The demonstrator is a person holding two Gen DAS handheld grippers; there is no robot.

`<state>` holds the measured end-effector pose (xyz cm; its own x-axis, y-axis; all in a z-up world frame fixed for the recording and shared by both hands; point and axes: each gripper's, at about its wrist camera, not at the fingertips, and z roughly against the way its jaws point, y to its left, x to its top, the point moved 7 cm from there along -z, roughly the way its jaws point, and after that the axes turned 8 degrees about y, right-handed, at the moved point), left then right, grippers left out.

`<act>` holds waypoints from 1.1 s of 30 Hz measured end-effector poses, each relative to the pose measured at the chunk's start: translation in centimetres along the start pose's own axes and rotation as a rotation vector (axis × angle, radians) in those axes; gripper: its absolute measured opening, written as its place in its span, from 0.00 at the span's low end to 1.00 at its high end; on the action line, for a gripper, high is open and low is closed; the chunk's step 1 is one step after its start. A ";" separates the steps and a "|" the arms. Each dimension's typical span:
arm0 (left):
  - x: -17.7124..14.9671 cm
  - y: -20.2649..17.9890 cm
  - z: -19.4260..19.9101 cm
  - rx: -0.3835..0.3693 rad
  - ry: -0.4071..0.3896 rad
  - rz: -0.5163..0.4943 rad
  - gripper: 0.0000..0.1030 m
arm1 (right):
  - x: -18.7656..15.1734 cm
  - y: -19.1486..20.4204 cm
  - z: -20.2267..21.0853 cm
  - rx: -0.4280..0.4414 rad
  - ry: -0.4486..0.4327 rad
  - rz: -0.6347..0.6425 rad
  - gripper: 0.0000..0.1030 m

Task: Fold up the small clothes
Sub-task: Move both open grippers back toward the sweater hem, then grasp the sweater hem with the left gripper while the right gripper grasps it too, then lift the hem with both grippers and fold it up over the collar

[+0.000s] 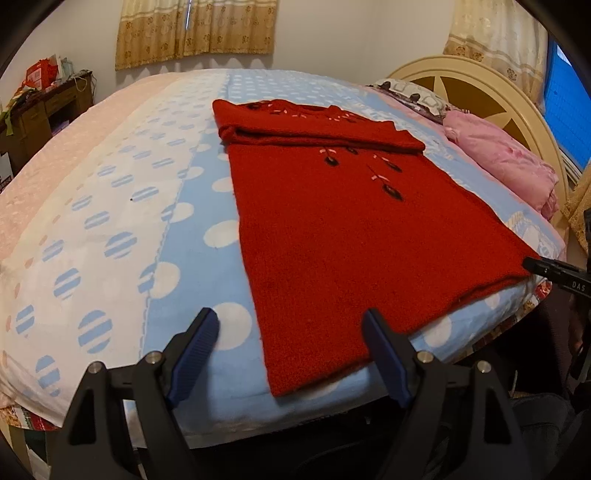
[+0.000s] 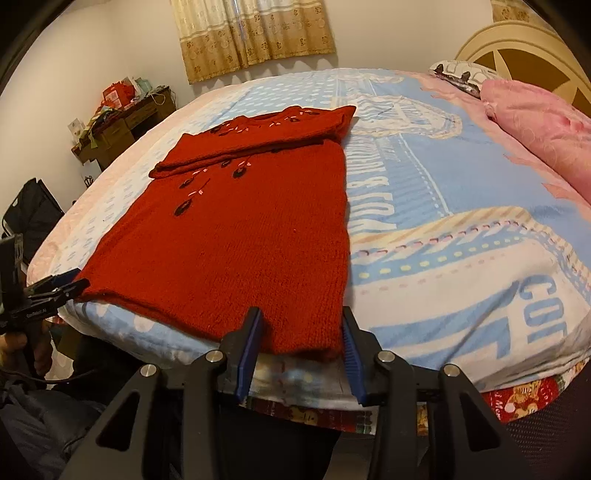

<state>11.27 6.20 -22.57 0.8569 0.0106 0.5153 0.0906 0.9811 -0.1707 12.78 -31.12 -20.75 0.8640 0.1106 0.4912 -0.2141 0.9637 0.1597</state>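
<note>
A red knitted sweater (image 1: 332, 221) with dark embroidered flowers lies flat on the bed, its sleeves folded across the chest. My left gripper (image 1: 291, 325) stands open at the hem's near left corner, and that corner lies flat between its blue pads without being pinched. The right wrist view shows the sweater (image 2: 236, 236) from the other side. My right gripper (image 2: 301, 321) straddles the hem's right corner with its jaws narrower, the fabric still lying flat between them. Each gripper shows in the other's view: the right gripper (image 1: 528, 264) and the left gripper (image 2: 79, 282), each at its hem corner.
The bed (image 1: 110, 229) has a blue and white dotted cover. Pink pillows (image 1: 502, 158) lie by the cream headboard (image 1: 491, 85). A cluttered wooden desk (image 2: 122, 125) stands against the far wall under beige curtains (image 2: 255, 33). The bed's near edge runs just under both grippers.
</note>
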 end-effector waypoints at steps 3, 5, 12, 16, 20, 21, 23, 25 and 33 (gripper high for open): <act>-0.1 -0.4 0.3 -0.026 -0.009 -0.016 0.64 | 0.1 -0.1 0.0 -0.007 -0.013 0.004 0.24; -0.1 -0.9 0.4 -0.050 -0.009 -0.035 0.31 | 0.2 0.0 0.1 -0.001 -0.025 0.006 0.14; 0.0 -1.2 1.0 -0.078 -0.015 -0.040 0.11 | 0.9 0.1 1.7 0.073 -0.098 -0.020 0.08; 0.6 -1.3 2.1 -0.123 -0.057 -0.032 0.10 | 1.7 0.4 2.8 0.116 -0.148 -0.029 0.07; 1.6 -1.1 2.6 -0.153 -0.077 -0.020 0.10 | 2.7 0.4 3.6 0.137 -0.181 -0.039 0.07; 2.1 -1.0 2.9 -0.155 -0.087 -0.016 0.10 | 3.1 0.3 4.0 0.147 -0.195 -0.046 0.07; 3.2 -0.6 3.6 -0.167 -0.107 -0.004 0.10 | 4.0 0.1 4.7 0.163 -0.219 -0.057 0.07; 4.4 -0.3 4.1 -0.164 -0.129 0.001 0.10 | 5.0 -0.1 5.4 0.160 -0.243 -0.060 0.07; 8.4 -0.1 4.8 -0.168 -0.169 -0.003 0.10 | 9.5 0.3 6.6 0.170 -0.317 -0.056 0.07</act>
<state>16.06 7.08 -14.20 0.7606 0.0536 0.6469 0.1881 0.9356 -0.2988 17.90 -31.38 -10.42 0.6980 -0.0477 0.7145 -0.2660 0.9091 0.3206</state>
